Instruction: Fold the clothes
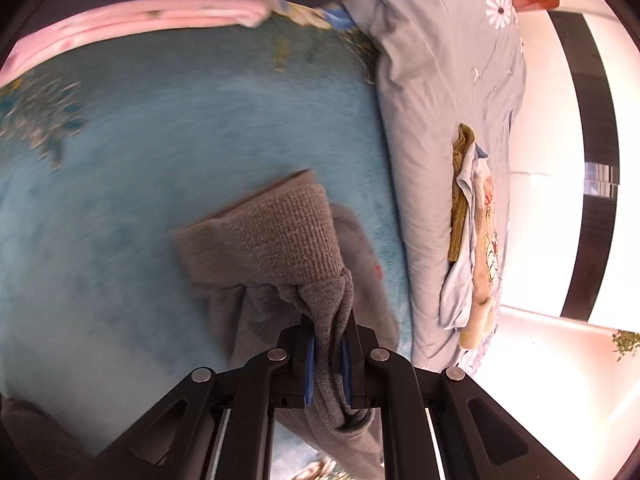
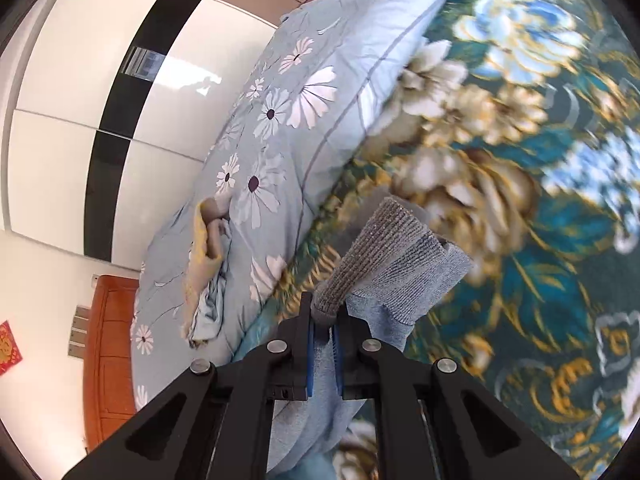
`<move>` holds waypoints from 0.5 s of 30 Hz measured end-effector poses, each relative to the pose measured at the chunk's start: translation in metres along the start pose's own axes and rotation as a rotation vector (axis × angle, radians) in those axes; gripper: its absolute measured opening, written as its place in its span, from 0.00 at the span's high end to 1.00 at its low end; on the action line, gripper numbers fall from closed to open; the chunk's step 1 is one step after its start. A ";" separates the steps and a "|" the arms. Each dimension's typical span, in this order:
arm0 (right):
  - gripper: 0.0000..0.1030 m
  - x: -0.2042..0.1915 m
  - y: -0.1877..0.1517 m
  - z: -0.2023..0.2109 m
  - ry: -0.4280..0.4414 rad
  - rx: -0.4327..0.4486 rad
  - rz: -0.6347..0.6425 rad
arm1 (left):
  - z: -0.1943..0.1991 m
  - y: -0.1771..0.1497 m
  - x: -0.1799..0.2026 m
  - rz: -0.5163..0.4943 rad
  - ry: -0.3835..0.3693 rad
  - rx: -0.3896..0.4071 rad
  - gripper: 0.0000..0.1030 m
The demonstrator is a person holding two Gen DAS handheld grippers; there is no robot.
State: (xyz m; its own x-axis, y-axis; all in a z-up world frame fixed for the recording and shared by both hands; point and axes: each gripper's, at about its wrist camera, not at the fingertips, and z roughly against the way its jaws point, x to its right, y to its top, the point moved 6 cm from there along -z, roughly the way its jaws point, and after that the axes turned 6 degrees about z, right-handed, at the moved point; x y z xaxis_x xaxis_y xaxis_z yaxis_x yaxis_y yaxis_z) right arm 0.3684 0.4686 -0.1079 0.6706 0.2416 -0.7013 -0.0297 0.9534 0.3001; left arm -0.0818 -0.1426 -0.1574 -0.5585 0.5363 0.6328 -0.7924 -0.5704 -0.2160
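Note:
A grey knitted garment (image 1: 272, 240) with a ribbed band hangs over the teal bed blanket (image 1: 160, 160). My left gripper (image 1: 328, 344) is shut on a bunched part of it, and the cloth runs between the blue pads and down behind them. In the right wrist view the same grey garment (image 2: 392, 240) shows a ribbed cuff and a bluish-grey panel. My right gripper (image 2: 325, 332) is shut on that end, with fabric pinched between its pads and lifted off the flowered blanket (image 2: 520, 200).
A pale blue quilt with daisies (image 1: 440, 120) (image 2: 280, 140) lies bunched along the bed's side, and some folded clothes (image 1: 472, 220) (image 2: 208, 272) rest on it. Pink cloth (image 1: 140, 20) lies at the far edge. A white and black wardrobe (image 2: 100, 100) stands beyond.

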 end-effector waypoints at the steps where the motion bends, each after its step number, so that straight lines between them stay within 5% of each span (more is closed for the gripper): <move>1: 0.92 -0.005 0.010 -0.012 -0.021 -0.009 0.011 | -0.005 0.003 0.006 0.002 0.001 -0.002 0.89; 11: 0.92 -0.002 0.041 -0.111 -0.229 -0.098 -0.014 | -0.068 0.026 0.036 -0.096 0.039 -0.026 0.85; 15: 0.91 0.008 0.036 -0.125 -0.266 -0.116 -0.015 | -0.073 0.026 0.041 -0.124 -0.024 -0.043 0.50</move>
State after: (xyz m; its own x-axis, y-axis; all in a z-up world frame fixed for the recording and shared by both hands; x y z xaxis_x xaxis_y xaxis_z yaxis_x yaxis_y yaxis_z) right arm 0.2802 0.5274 -0.1831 0.8419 0.1866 -0.5063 -0.0932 0.9745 0.2043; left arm -0.1433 -0.0895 -0.1914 -0.4503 0.5859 0.6738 -0.8650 -0.4734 -0.1664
